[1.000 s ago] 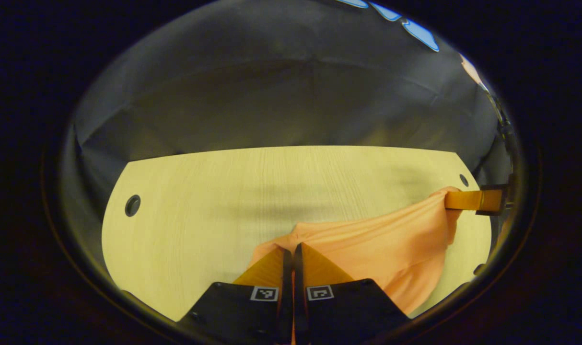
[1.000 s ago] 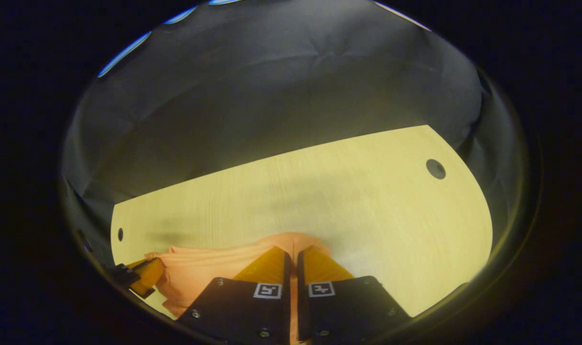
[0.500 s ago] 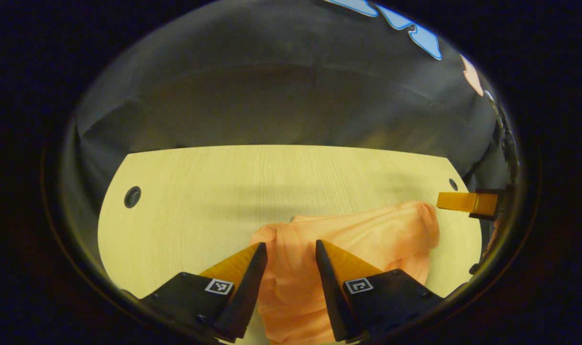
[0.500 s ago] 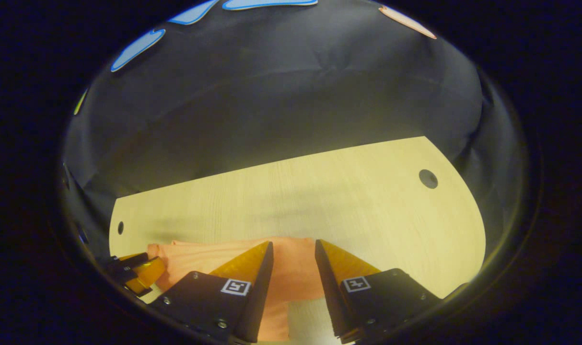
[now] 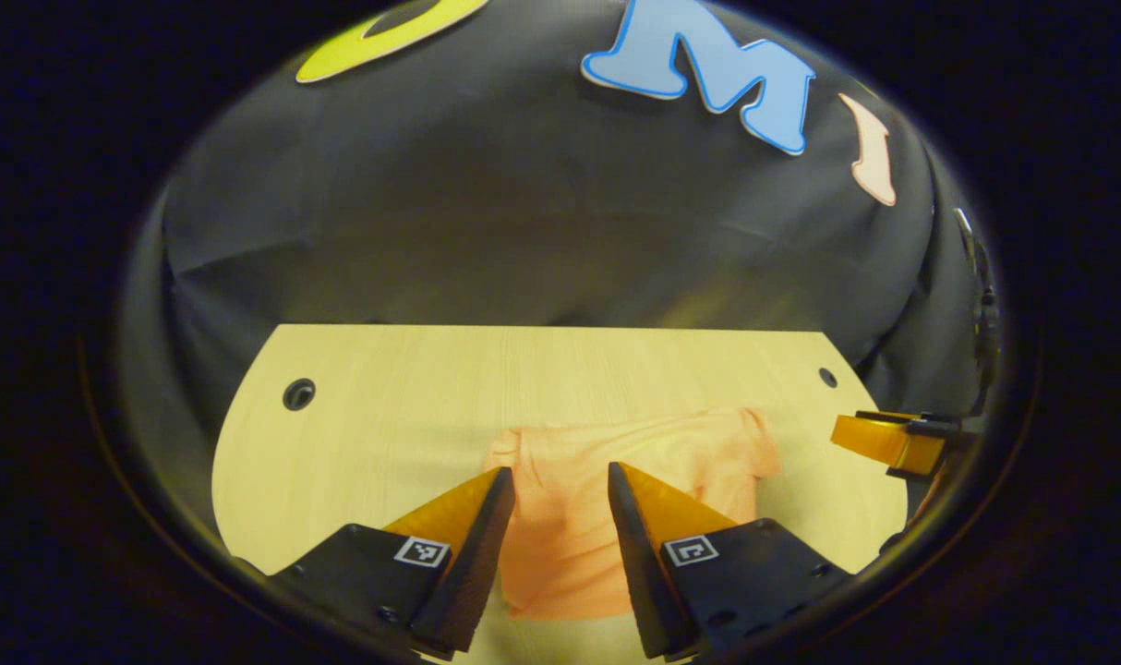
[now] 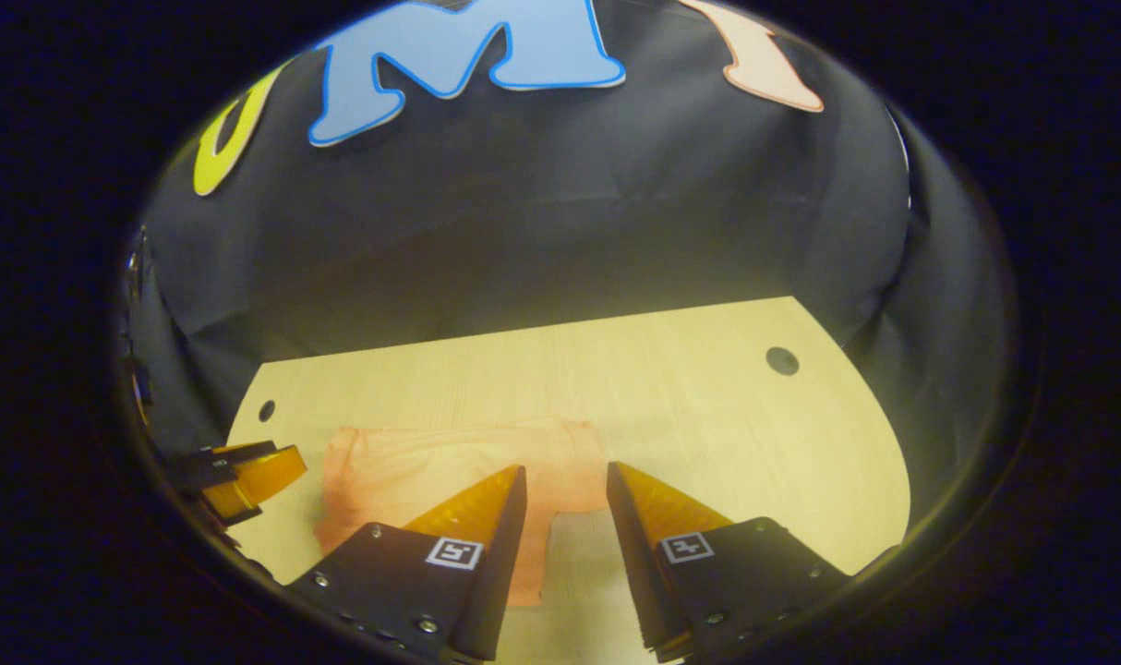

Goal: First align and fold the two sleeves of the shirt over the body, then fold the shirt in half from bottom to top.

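Shirt (image 5: pixel 616 499) is seen folded flat on tabletop (image 5: pixel 385 425); both left claw (image 5: pixel 551 517) and right claw (image 6: pixel 560 517) are released, nothing gripped; task judged essentially complete

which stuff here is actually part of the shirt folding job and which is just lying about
Part of the job:
orange shirt, lying loosely bunched on the table
left gripper, open
right gripper, open

Just there:
wooden table
holes in the tabletop
black cloth wall
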The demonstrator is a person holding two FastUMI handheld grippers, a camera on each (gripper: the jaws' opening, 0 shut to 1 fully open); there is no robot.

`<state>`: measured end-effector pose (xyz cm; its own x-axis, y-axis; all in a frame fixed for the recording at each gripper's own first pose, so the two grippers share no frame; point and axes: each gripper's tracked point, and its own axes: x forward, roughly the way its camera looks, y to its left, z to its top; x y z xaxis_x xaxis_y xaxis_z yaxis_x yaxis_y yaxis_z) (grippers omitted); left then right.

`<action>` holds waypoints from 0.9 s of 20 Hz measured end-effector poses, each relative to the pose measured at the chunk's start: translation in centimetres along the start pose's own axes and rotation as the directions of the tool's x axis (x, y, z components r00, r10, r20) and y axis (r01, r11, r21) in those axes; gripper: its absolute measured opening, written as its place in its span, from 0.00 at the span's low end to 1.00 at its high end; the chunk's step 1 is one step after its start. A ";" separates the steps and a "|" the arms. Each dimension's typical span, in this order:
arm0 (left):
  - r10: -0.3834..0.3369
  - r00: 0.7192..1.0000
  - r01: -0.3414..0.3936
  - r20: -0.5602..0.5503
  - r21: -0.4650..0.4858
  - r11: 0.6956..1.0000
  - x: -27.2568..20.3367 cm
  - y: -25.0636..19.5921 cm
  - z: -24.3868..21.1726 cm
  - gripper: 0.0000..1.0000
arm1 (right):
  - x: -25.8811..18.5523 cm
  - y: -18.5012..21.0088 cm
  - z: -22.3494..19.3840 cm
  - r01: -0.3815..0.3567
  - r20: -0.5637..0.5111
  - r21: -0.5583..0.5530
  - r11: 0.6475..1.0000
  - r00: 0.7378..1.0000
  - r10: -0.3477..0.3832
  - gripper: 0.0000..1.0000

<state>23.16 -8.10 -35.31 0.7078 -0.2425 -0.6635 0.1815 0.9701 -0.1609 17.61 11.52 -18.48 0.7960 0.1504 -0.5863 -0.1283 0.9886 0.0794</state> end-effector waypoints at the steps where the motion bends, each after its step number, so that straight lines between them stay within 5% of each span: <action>1: -0.001 1.000 0.001 0.026 -0.003 1.000 -1.7 -0.4 0.5 0.70 | -1.3 0.1 0.0 -0.005 0.019 -0.006 1.000 1.000 0.006 0.56; 12: -0.002 0.959 0.003 0.282 -0.001 1.000 -19.5 -3.4 3.1 0.69 | -18.3 -0.6 -0.9 -0.008 0.227 -0.014 1.000 0.974 0.011 0.56; 18: 0.013 0.935 -0.028 0.354 0.035 0.999 -26.1 -3.2 2.0 0.66 | -22.3 -1.3 -3.8 -0.004 0.250 -0.013 1.000 0.968 0.007 0.55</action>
<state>5.44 -4.87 -16.05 0.9061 -0.2160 -0.3637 0.1858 0.9757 -0.1166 -2.23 6.87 -8.60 0.9178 0.1553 -0.3653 -0.1389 0.9878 0.0707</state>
